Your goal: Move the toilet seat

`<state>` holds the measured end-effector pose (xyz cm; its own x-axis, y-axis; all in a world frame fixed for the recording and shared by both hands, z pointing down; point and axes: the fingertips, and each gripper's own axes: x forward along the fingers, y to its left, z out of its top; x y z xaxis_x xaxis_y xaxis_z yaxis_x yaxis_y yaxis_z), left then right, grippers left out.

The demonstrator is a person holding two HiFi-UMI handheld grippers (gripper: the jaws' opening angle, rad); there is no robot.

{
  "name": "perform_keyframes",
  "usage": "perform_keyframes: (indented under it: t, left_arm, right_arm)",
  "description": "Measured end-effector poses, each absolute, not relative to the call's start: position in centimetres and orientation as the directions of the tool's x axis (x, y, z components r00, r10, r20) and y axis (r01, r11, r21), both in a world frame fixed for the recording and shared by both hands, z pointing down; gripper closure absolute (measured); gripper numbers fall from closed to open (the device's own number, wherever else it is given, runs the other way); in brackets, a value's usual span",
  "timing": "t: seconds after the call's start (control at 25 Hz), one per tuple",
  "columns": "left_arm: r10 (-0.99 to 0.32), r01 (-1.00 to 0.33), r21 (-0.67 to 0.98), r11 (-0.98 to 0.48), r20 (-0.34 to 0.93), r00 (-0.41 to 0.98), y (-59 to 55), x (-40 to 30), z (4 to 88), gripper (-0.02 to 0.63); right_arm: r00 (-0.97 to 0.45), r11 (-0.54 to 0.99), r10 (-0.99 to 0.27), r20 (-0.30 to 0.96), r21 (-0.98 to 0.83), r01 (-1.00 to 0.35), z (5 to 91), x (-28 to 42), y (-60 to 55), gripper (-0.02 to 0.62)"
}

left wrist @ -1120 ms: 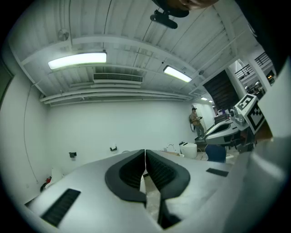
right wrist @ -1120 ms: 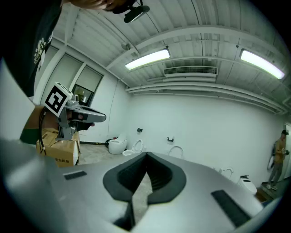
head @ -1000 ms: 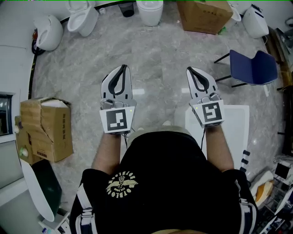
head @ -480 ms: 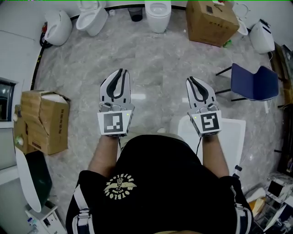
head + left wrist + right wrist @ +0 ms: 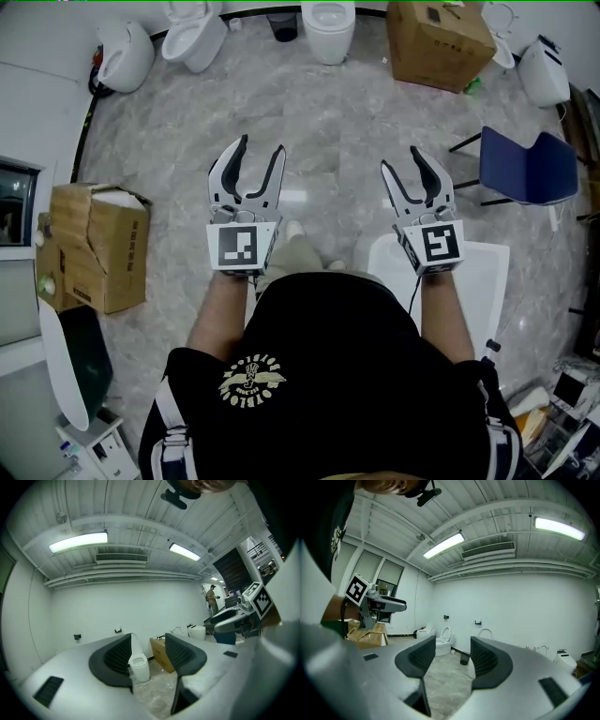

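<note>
**Left tongs (image 5: 263, 145) and right tongs (image 5: 398, 157) released; toilet seat (image 5: 483, 281) low at the person's right**

Both tongs are held out side by side in front of the person, over the grey marble floor (image 5: 328, 112) and well apart from each other. Each pair has just been opening and now stands spread, with nothing between its pads. The left gripper view looks through the gap at a distant white toilet (image 5: 139, 666) and a cardboard box (image 5: 161, 654) against the far wall. The right gripper view looks through its gap at bare floor, a small black bin (image 5: 464, 659) and a second toilet (image 5: 443, 641) by the wall.

The toilet seat is a white piece, rounded at its left end and squared at its right. It lies low at the person's right, below the right forearm and the marker cube (image 5: 438, 246). Neither pair of tongs touches it. Whether it rests on a bowl or on the floor cannot be told.

In the head view a third toilet (image 5: 127, 54) stands in the far left corner and a fourth toilet (image 5: 546, 70) at the far right. A blue chair (image 5: 525, 164) stands between that fourth toilet and the toilet seat. An opened brown carton (image 5: 98, 248) sits on the floor at the left, well clear of the left tongs. The person wears a black shirt (image 5: 328, 375) with a yellow emblem.
</note>
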<state>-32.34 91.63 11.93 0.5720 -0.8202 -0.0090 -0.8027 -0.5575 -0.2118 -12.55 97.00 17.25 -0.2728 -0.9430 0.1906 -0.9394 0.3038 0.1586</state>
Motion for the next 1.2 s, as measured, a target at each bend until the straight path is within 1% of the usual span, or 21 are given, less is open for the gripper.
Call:
perform_keyframes:
  t: [0.16,0.2,0.44,0.68,0.88,1.2]
  left_arm:
    - [-0.811,-0.79,-0.218,-0.573,0.017,0.584,90.8,-32.5,12.3,0.349]
    - [-0.81,-0.788,-0.215,-0.577,0.028,0.585,90.5,-32.5,12.6,0.345]
    - [-0.804,-0.78,-0.208,-0.59,0.074,0.589,88.0,-32.2,14.7,0.344]
    - [-0.795,-0.774,-0.184,-0.606,0.112,0.596,83.7,-31.8,16.4,0.344]
    - [-0.79,-0.767,-0.191,-0.612,0.096,0.606,78.7,-31.0,16.2,0.344]
    - [-0.776,-0.751,-0.2,-0.629,0.107,0.622,71.8,-29.8,16.4,0.344]
  right_arm:
    - [-0.288,0.303,-0.951,0.108,0.156,-0.94,17.0,-12.4,96.1,0.351]
    - [-0.288,0.301,-0.952,0.1,0.157,-0.941,17.0,-12.3,95.8,0.35]
    - [-0.277,0.291,-0.955,0.107,0.155,-0.944,18.0,-12.1,93.4,0.347]
    - [-0.272,0.296,-0.947,0.169,0.141,-0.945,19.6,-11.8,89.3,0.342]
    - [-0.275,0.3,-0.947,0.165,0.147,-0.943,19.7,-11.5,84.7,0.342]
    - [-0.268,0.295,-0.944,0.19,0.133,-0.946,19.9,-10.8,78.1,0.342]
